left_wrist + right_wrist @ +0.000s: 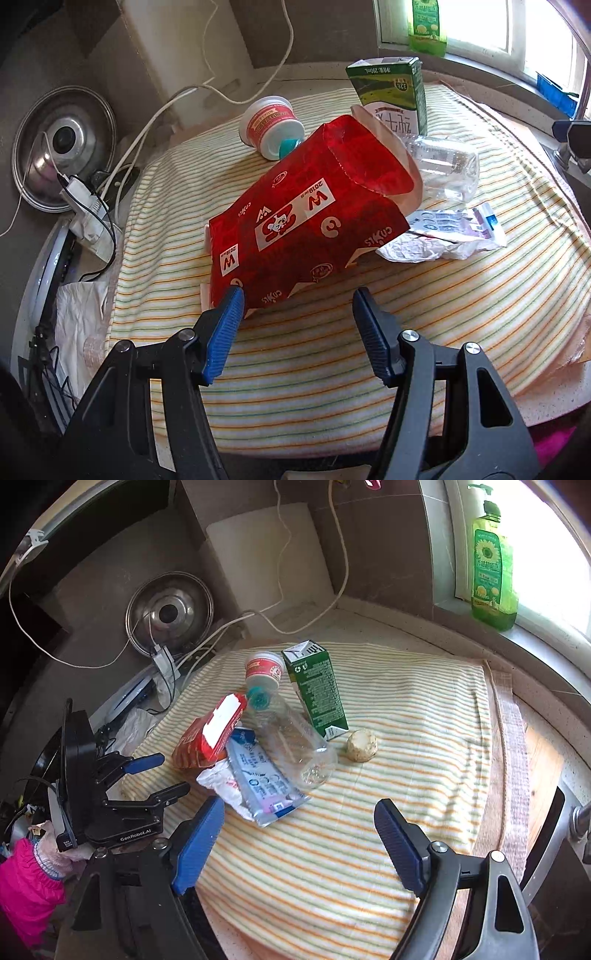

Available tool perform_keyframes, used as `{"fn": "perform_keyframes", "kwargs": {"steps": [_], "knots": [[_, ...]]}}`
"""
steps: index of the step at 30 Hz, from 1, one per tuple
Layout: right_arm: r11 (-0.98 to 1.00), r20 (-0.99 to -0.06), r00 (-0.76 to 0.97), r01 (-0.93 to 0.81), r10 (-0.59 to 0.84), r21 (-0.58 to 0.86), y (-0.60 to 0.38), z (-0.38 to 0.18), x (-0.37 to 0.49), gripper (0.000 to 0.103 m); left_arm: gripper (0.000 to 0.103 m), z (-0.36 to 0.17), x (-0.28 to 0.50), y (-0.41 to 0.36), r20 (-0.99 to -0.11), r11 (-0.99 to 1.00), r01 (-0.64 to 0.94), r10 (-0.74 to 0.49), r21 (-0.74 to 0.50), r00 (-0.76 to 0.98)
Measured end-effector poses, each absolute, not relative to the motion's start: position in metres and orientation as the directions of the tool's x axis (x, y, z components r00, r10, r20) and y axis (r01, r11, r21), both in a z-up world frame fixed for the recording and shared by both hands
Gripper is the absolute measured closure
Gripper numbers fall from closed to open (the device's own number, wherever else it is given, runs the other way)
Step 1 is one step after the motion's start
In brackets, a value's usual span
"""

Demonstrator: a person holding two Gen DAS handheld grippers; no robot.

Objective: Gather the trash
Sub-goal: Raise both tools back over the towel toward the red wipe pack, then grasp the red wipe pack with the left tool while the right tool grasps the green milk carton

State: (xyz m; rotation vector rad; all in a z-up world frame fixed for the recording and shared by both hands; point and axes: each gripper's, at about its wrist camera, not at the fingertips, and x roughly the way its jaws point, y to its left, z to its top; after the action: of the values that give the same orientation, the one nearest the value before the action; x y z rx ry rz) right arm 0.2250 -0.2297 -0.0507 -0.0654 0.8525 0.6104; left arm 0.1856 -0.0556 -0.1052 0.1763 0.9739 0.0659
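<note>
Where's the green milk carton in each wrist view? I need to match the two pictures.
Left wrist: green milk carton stands upper right, behind the red paper bag.
Right wrist: the carton stands just above centre, right of the red-and-white cup.
Shared landmark: the steel pot lid against the wall, left of the striped cloth.

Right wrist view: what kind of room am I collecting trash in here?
Most likely a home kitchen counter: a green dish-soap bottle stands on the windowsill, a steel pot lid leans on the tiled wall, and a faucet shows at the right edge.
</note>
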Motion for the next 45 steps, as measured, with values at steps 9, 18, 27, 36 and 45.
{"fn": "perform_keyframes", "kwargs": {"steps": [9, 18, 27, 36, 45], "knots": [[0.812, -0.737, 0.484, -0.564, 0.471, 0.148, -0.198, -0.062, 0.273, 0.018, 0.040, -0.099, 0.208, -0.042, -0.800, 0.986, -0.019, 0.146, 0.166, 0.581], [0.814, -0.757, 0.481, -0.570, 0.443, 0.114, -0.173, -0.074, 0.311, 0.018, 0.040, -0.086, 0.235, -0.028, -0.800, 0.991, -0.020, 0.120, 0.134, 0.588], [0.809, -0.762, 0.462, -0.572, 0.454, 0.136, -0.158, -0.075, 0.338, 0.018, 0.040, -0.082, 0.263, -0.015, -0.808, 0.991, -0.045, 0.132, 0.129, 0.574], [0.790, -0.777, 0.432, -0.597, 0.459, 0.135, -0.147, -0.081, 0.354, 0.023, 0.039, -0.084, 0.288, -0.004, -0.839, 0.994, -0.017, 0.101, 0.108, 0.535], [0.784, -0.795, 0.413, -0.609, 0.445, 0.122, -0.139, -0.083, 0.367, 0.059, 0.062, -0.090, 0.310, -0.011, -0.845, 0.994, 0.015, 0.083, 0.108, 0.529]]}}
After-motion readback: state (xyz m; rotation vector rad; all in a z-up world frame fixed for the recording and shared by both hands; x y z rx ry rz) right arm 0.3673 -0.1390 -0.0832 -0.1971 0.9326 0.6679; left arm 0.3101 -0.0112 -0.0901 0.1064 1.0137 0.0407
